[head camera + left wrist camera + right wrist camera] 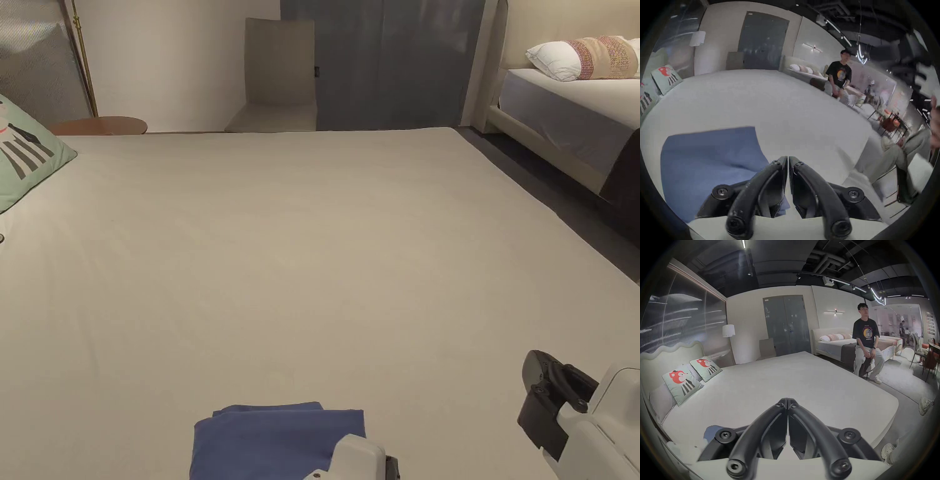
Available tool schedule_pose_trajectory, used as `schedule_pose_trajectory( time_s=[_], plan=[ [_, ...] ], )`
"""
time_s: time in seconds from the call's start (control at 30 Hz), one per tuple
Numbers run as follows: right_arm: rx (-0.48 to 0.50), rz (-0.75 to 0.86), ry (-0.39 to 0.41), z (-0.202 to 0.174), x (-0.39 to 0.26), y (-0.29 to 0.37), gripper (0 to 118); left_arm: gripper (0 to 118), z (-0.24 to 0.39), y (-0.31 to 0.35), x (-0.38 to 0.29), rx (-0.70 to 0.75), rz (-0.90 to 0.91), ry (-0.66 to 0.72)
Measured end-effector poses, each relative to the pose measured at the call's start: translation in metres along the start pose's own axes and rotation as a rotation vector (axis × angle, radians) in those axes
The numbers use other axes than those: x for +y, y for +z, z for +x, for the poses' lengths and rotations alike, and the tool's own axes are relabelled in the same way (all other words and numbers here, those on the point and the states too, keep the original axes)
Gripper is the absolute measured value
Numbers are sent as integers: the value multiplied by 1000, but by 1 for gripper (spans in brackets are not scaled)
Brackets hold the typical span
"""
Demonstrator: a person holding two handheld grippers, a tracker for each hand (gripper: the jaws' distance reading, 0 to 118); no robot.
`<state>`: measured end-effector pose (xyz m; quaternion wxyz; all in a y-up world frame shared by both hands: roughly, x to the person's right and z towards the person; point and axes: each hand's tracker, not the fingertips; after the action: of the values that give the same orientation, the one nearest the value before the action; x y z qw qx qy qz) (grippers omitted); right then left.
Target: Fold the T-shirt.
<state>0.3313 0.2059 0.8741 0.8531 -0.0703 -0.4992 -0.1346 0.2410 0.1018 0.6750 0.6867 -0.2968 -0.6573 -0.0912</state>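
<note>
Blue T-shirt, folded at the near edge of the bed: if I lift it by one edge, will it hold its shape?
Probably not. The blue T-shirt is soft cloth with a sagging crease, so it would likely droop and unfold. It looks thin and light. Pushed across the bed, its layers would probably bunch rather than slide together.

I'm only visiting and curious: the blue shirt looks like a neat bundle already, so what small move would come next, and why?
Probably just draw both grippers back. The T-shirt lies folded in a compact bundle near the bed's front edge. The left gripper has its jaws shut beside the cloth, gripping none of it; the right gripper is shut above bare mattress.
</note>
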Motion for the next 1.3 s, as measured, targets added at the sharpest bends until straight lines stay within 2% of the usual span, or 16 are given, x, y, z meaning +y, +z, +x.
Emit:
schedule_pose_trajectory(
  time_s=[0.23, 0.33, 0.47, 0.53, 0.63, 0.73, 0.77, 0.8, 0.83, 0.87, 0.9, 0.93, 1.13, 1.2, 1.23, 1.3],
  plan=[
    [132, -68, 14, -32, -11, -21, 0, 2, -73, 77, 36, 81, 223, 202],
    [225, -190, 22, -56, -34, -39, 0, 2, -109, 109, 36, 157, 284, 280],
    [324, -374, 128, -91, -77, -63, 0, 2, -147, 135, 23, 226, 284, 347],
    [377, -475, 105, -99, -98, -74, 0, 2, -158, 141, 12, 255, 273, 411],
    [310, -591, 186, -112, -125, -91, 0, 2, -172, 144, -5, 236, 241, 467],
    [319, -585, 194, -115, -127, -97, 0, 5, -184, 141, -15, 174, 221, 538],
    [320, -600, 204, -116, -121, -99, 0, 15, -187, 139, -18, 141, 206, 561],
    [323, -627, 220, -116, -118, -101, 0, 34, -193, 136, -19, 104, 187, 583],
    [330, -641, 225, -116, -115, -104, 0, 67, -199, 130, -19, 62, 165, 606],
    [335, -649, 224, -115, -114, -107, 0, 89, -204, 125, -20, 23, 144, 626],
    [344, -666, 221, -114, -114, -110, 0, 106, -210, 117, -19, -42, 114, 643],
    [348, -667, 215, -112, -114, -111, 0, 110, -214, 111, -20, -100, 88, 668],
    [354, -672, 195, -110, -119, -113, 0, 110, -234, 54, -37, -300, -102, 808],
    [354, -672, 191, -109, -119, -112, 0, 106, -231, 55, -36, -329, -10, 806],
    [354, -672, 187, -109, -118, -111, 0, 90, -232, 55, -32, -352, -18, 827],
    [352, -670, 179, -108, -118, -111, 0, 37, -234, 52, -30, -246, -75, 865]
  ],
)
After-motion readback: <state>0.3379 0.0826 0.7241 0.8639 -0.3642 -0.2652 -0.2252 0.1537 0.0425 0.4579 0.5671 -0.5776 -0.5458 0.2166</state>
